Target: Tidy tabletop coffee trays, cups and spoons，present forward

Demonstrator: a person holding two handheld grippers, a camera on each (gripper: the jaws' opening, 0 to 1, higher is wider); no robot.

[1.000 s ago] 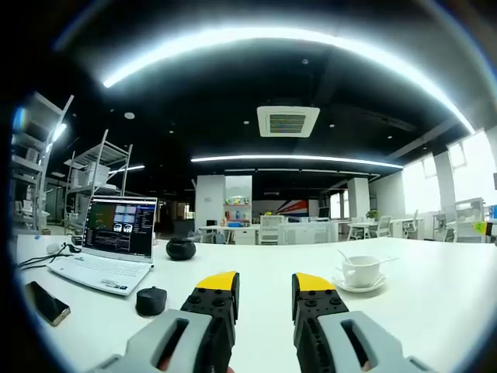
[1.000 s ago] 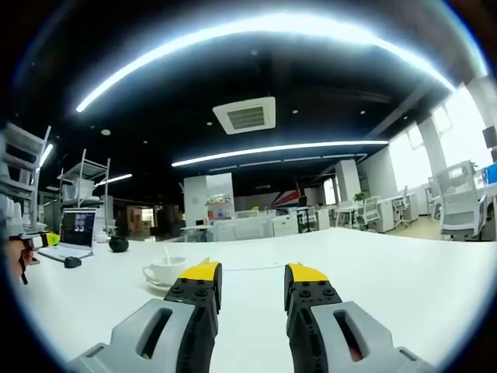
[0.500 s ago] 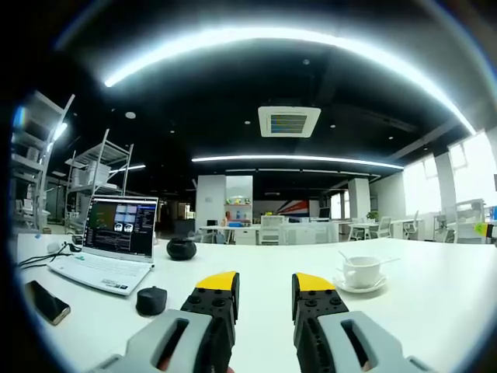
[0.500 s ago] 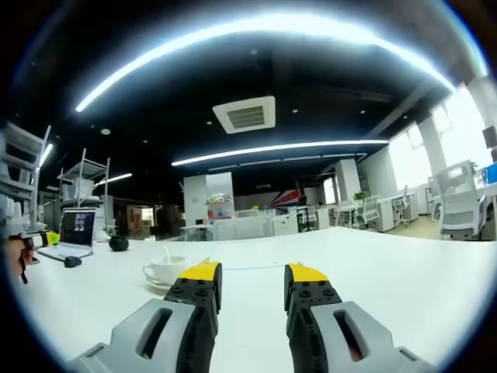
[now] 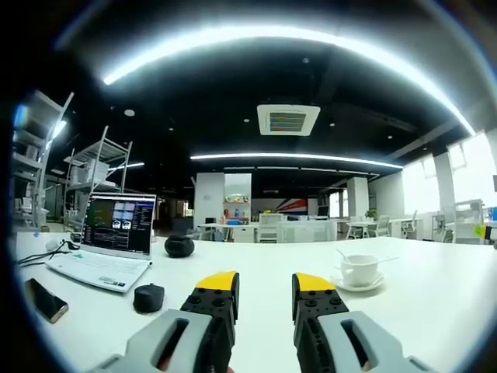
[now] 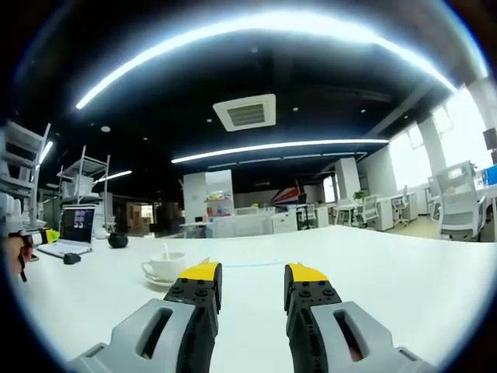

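Both grippers, left and right, hung parted and empty; I judged approach next toward the white ceramic cup on its saucer, right of my left gripper.

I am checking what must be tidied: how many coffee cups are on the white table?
1: a white cup with a spoon in it stands on its saucer, right of the laptop. Others may be outside the views.

Grey grippers, black yellow-tipped jaws
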